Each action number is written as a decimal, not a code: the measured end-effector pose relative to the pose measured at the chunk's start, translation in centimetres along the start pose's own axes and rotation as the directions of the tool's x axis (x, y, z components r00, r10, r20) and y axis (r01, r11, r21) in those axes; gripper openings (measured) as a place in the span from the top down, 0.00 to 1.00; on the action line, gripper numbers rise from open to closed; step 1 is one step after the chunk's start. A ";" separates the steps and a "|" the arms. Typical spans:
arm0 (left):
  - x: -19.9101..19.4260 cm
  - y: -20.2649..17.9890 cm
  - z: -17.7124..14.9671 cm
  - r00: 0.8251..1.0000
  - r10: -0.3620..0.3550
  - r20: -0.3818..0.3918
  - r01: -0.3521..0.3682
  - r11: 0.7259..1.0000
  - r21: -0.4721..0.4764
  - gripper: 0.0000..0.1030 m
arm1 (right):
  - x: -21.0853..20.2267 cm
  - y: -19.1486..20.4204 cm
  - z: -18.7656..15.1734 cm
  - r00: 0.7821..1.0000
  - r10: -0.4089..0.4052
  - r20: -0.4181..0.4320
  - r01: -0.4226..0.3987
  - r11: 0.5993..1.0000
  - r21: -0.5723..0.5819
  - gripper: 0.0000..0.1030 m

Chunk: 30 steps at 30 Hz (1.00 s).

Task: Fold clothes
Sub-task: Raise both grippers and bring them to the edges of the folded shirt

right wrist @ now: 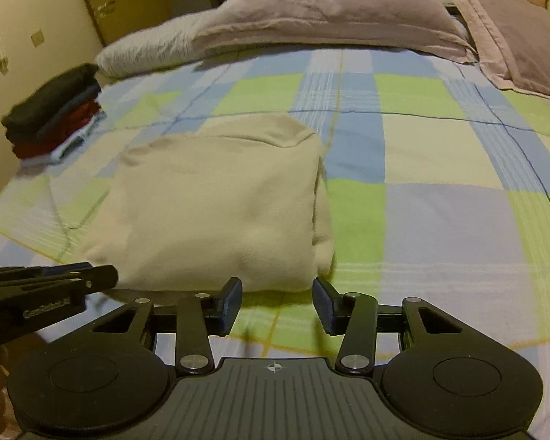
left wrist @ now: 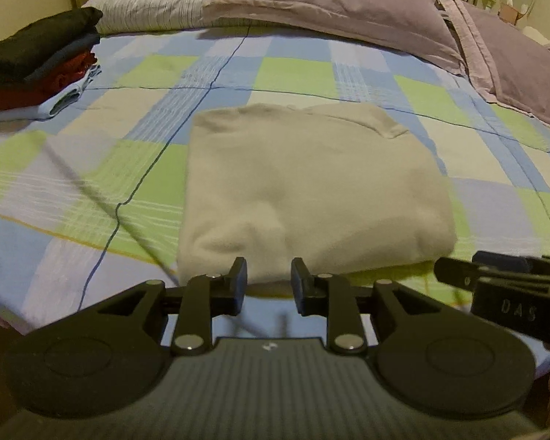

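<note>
A cream garment (left wrist: 308, 187) lies folded into a thick rectangle on the checked bedspread (left wrist: 110, 168); it also shows in the right wrist view (right wrist: 216, 205). My left gripper (left wrist: 268, 275) is open and empty, its fingertips just short of the garment's near edge. My right gripper (right wrist: 277, 293) is open and empty at the garment's near right corner. Each gripper shows at the edge of the other's view.
A stack of folded dark, red and light blue clothes (left wrist: 36, 62) sits at the bed's far left, also seen in the right wrist view (right wrist: 55, 113). Purple pillows (left wrist: 330, 11) and a white striped pillow (left wrist: 154, 7) lie along the head of the bed.
</note>
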<state>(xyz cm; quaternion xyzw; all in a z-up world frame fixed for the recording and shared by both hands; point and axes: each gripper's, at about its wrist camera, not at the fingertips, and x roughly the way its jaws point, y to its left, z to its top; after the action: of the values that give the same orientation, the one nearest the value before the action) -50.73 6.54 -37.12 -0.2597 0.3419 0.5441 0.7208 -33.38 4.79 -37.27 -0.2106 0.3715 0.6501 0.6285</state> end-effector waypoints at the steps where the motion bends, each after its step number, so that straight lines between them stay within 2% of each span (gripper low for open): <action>1: -0.5 -0.1 -0.2 1.000 -0.001 0.001 0.001 1.000 0.005 0.75 | -0.5 0.1 -0.3 1.000 -0.001 0.001 0.001 1.000 0.005 0.43; 3: -1.5 -0.2 -0.7 1.000 -0.009 0.003 0.009 1.000 0.006 0.72 | -1.4 0.3 -1.0 1.000 -0.004 0.001 0.004 1.000 0.011 0.39; 8: -3.7 -0.1 -2.4 1.000 -0.019 0.004 0.019 1.000 0.005 0.65 | -3.3 0.7 -2.7 1.000 -0.016 -0.017 0.017 0.999 0.034 0.39; 17: -7.2 0.2 -5.1 0.999 -0.045 0.022 0.044 0.999 0.027 0.63 | -6.8 2.0 -5.0 0.999 -0.040 0.005 0.040 0.999 0.009 0.39; 24: -9.4 1.0 -5.4 0.997 -0.043 0.060 0.042 0.999 0.015 0.62 | -8.1 3.2 -5.4 0.999 -0.026 0.029 0.026 1.000 -0.008 0.39; 28: -9.1 1.4 -4.9 0.998 -0.034 0.059 0.034 0.999 0.007 0.61 | -8.1 3.7 -5.3 0.999 -0.010 0.036 0.010 1.000 -0.017 0.39; 30: -8.4 2.1 -4.6 0.996 -0.064 0.067 0.066 0.997 -0.025 0.61 | -7.7 3.5 -5.1 0.999 -0.010 0.034 0.011 1.000 -0.011 0.39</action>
<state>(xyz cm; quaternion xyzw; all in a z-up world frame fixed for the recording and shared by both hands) -55.19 -1.41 -33.48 -0.2623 0.3017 0.5332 0.7456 -36.86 -3.89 -34.00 -0.2051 0.3560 0.6523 0.6369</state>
